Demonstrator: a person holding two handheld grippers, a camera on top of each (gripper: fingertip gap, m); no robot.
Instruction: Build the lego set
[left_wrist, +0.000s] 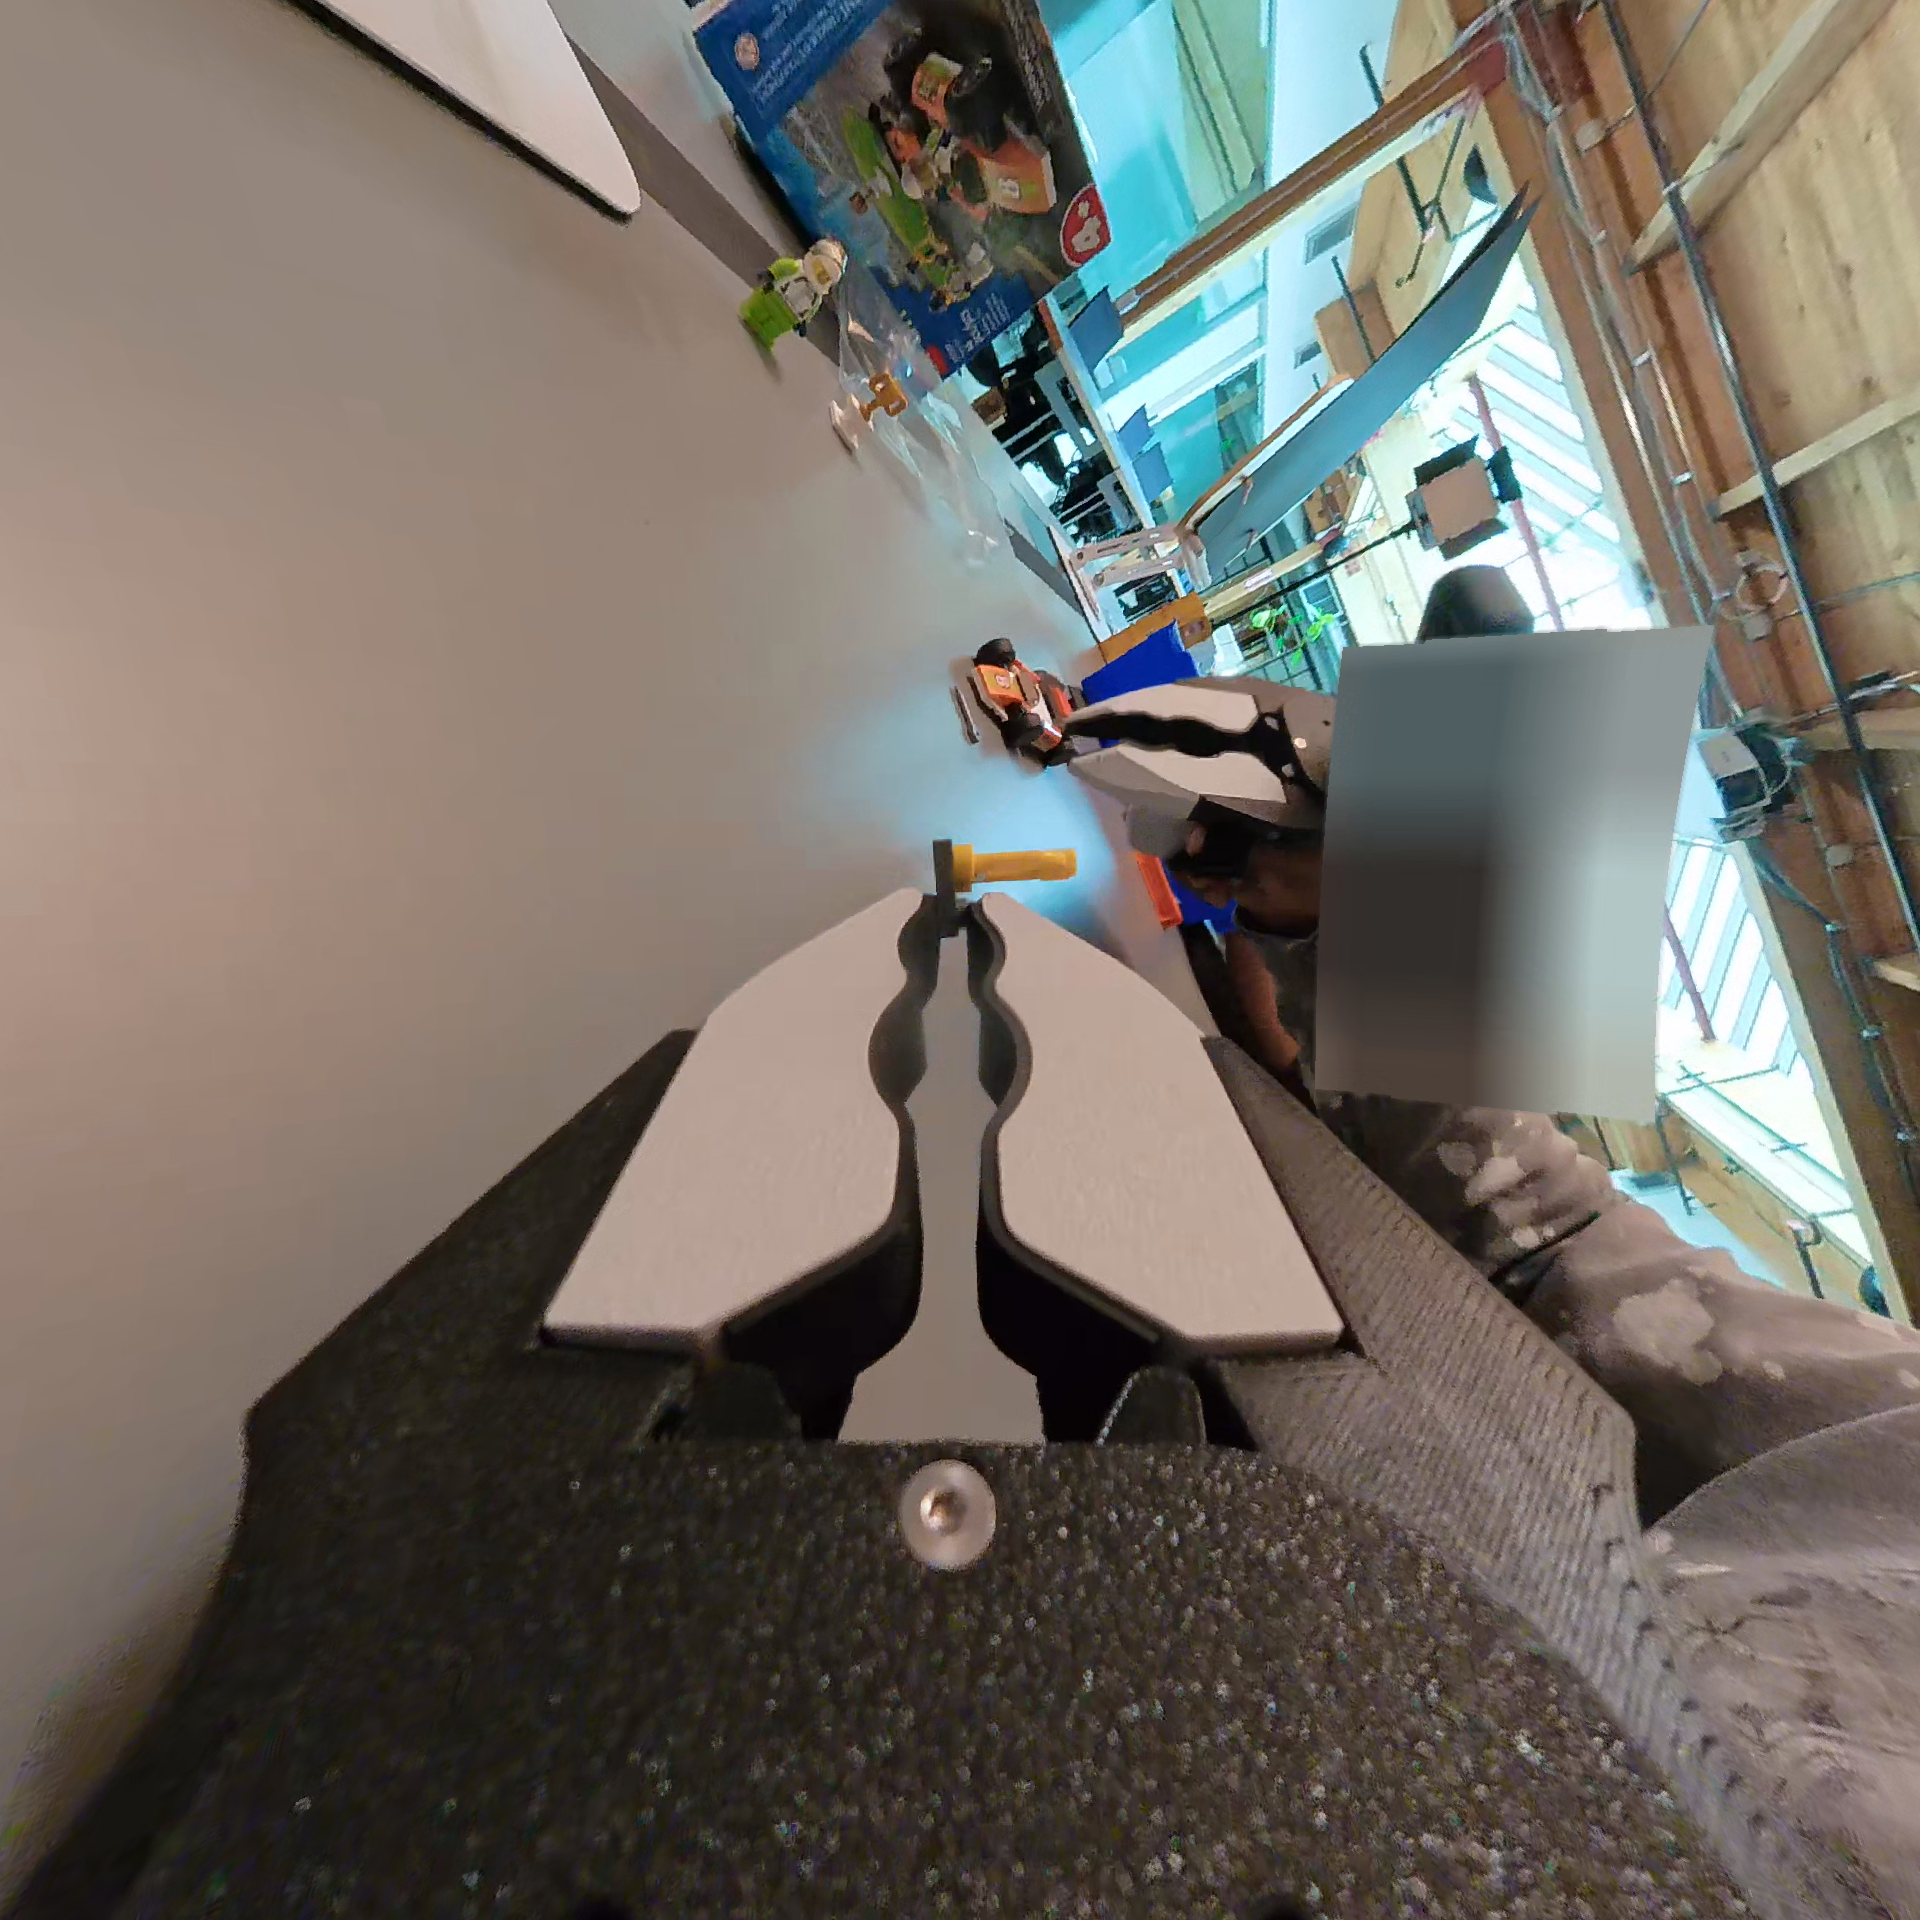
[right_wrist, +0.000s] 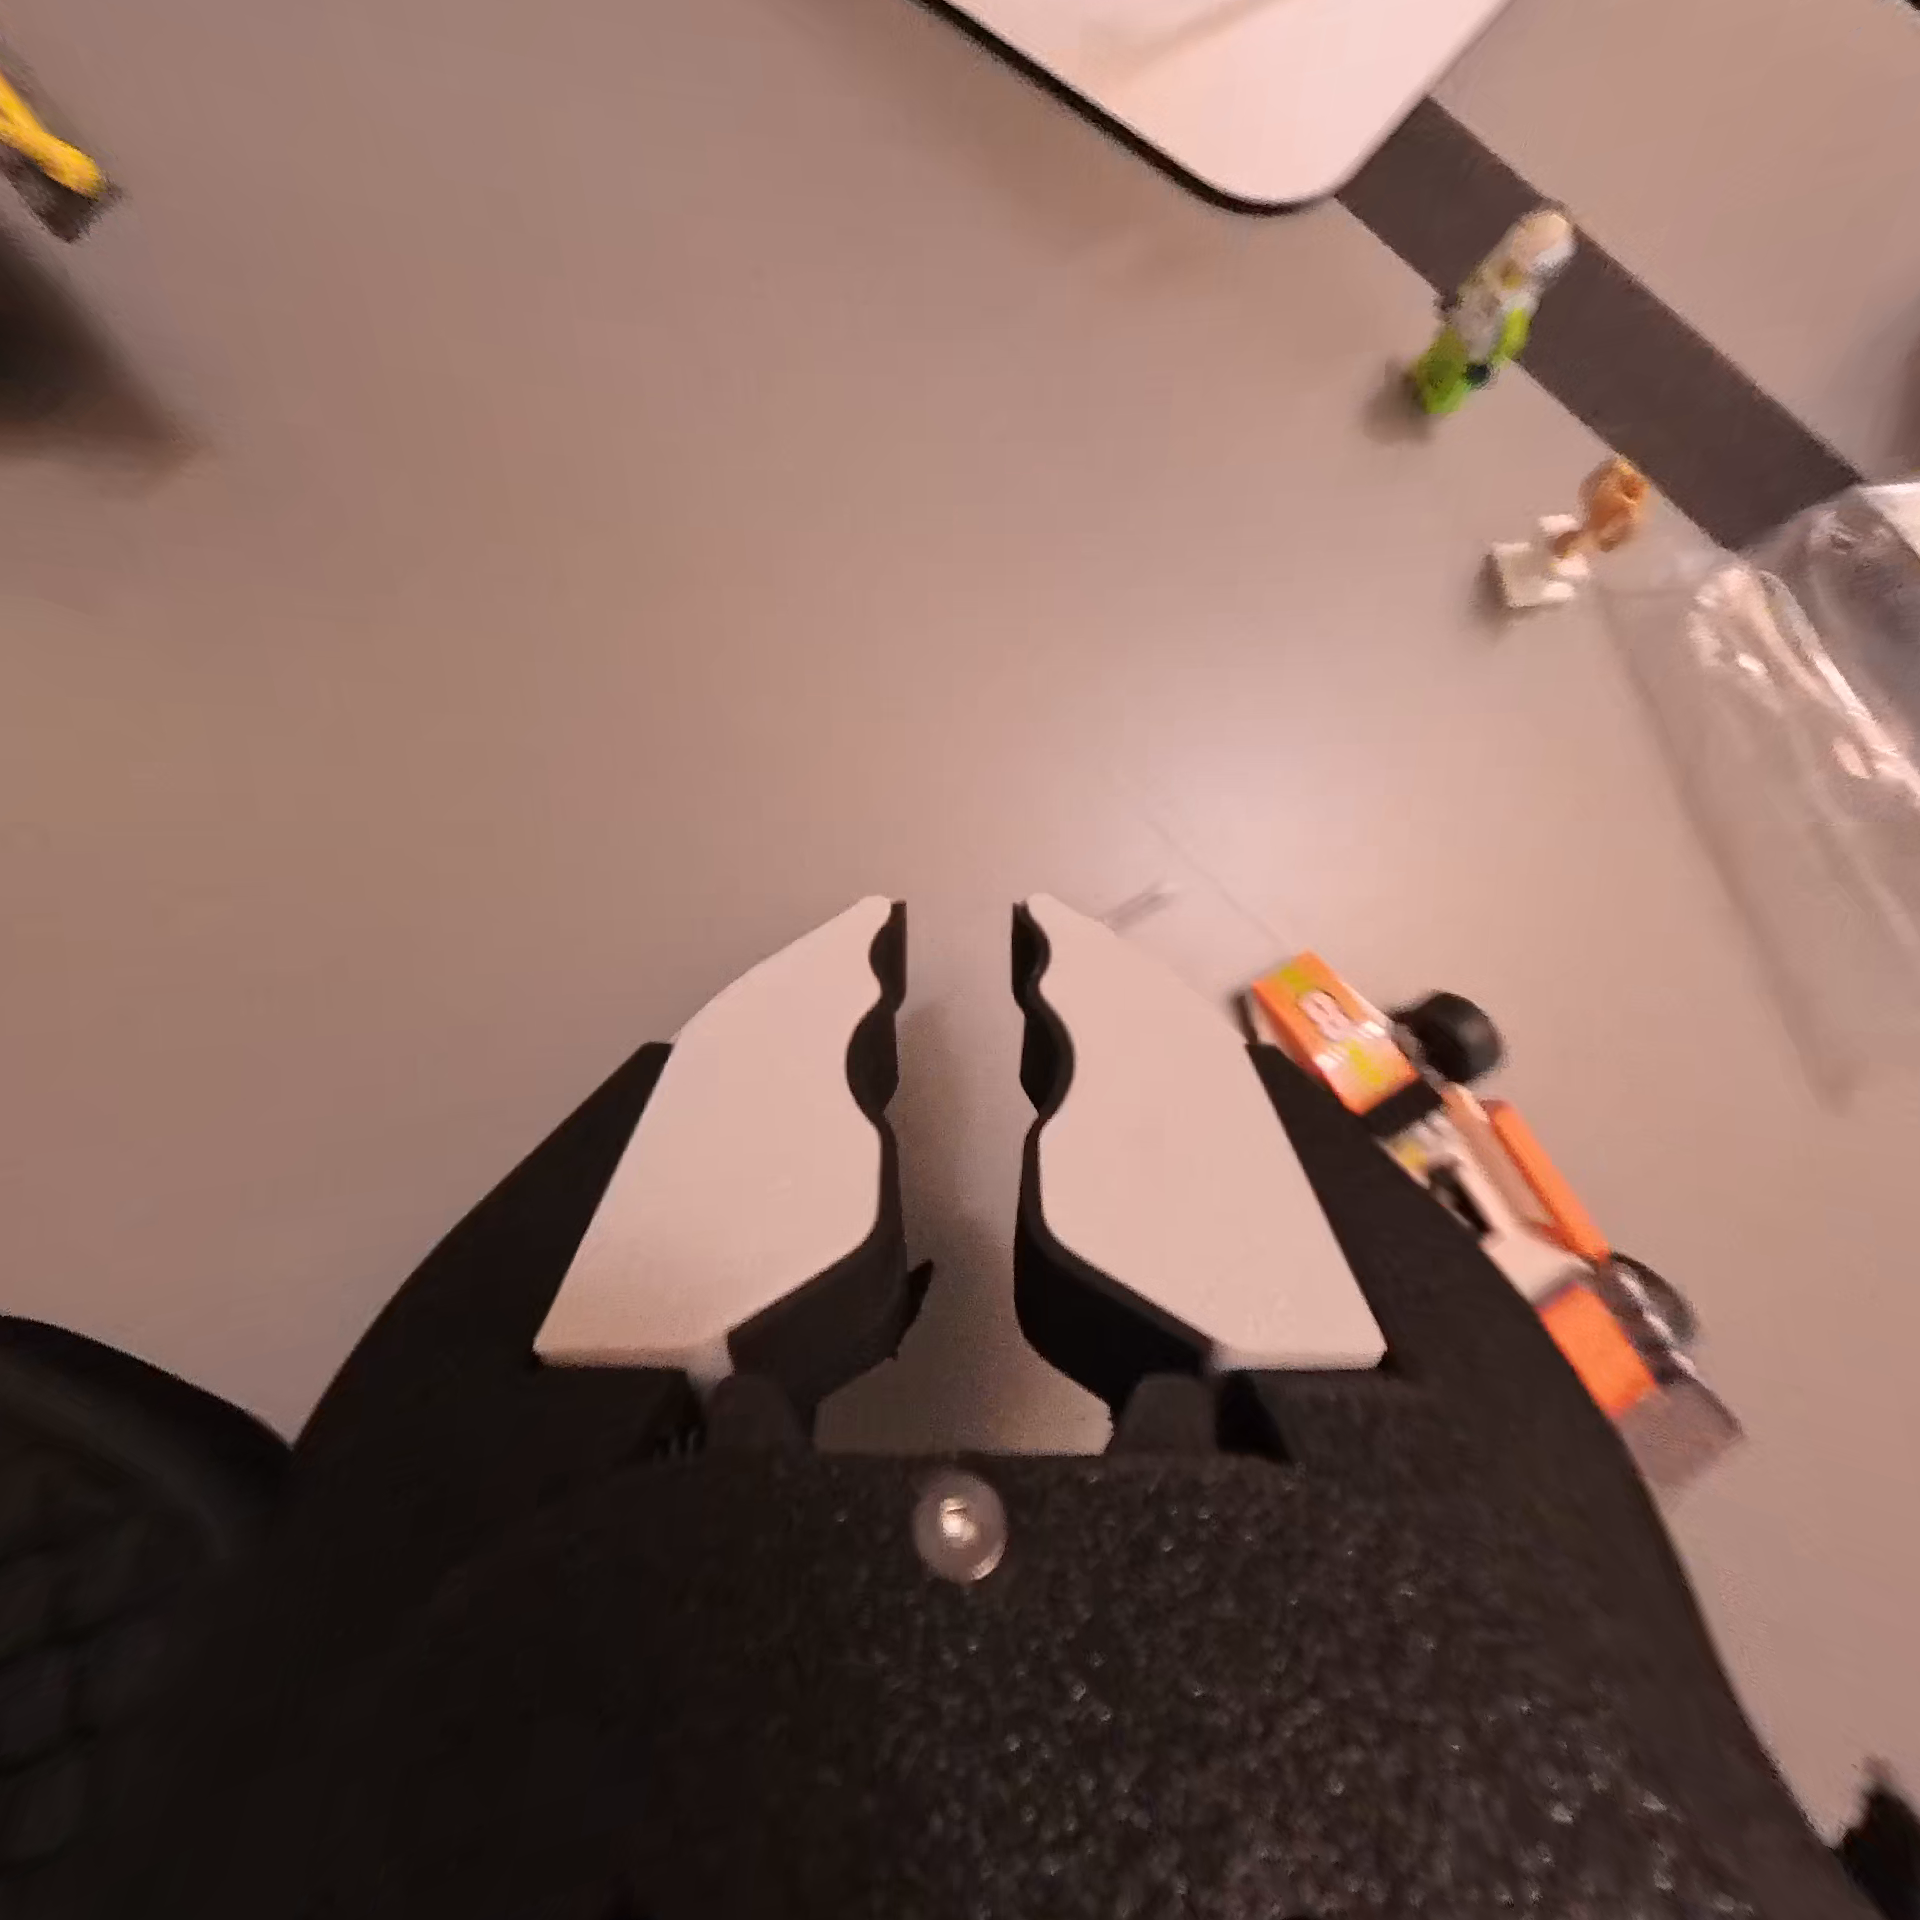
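Observation:
My left gripper (left_wrist: 948, 906) is shut on a small dark plate with a yellow peg piece (left_wrist: 1003, 864) sticking out sideways, held above the white table (left_wrist: 416, 727). The orange and white lego race car (left_wrist: 1013, 701) lies on the table farther off, with my right gripper (left_wrist: 1060, 740) right beside it. In the right wrist view my right gripper (right_wrist: 956, 914) is open and empty over the table, and the race car (right_wrist: 1455, 1153) lies just to its right, partly hidden behind the right finger.
A green and white minifigure (left_wrist: 795, 291) (right_wrist: 1486, 307), a gold trophy on a white plate (left_wrist: 873, 405) (right_wrist: 1558, 545) and clear plastic bags (right_wrist: 1787, 717) lie near the table's far edge. The lego box (left_wrist: 914, 177) stands behind them. A white board (right_wrist: 1226, 83) lies at the back. The left gripper's tips are roughly 25 cm from the right gripper's.

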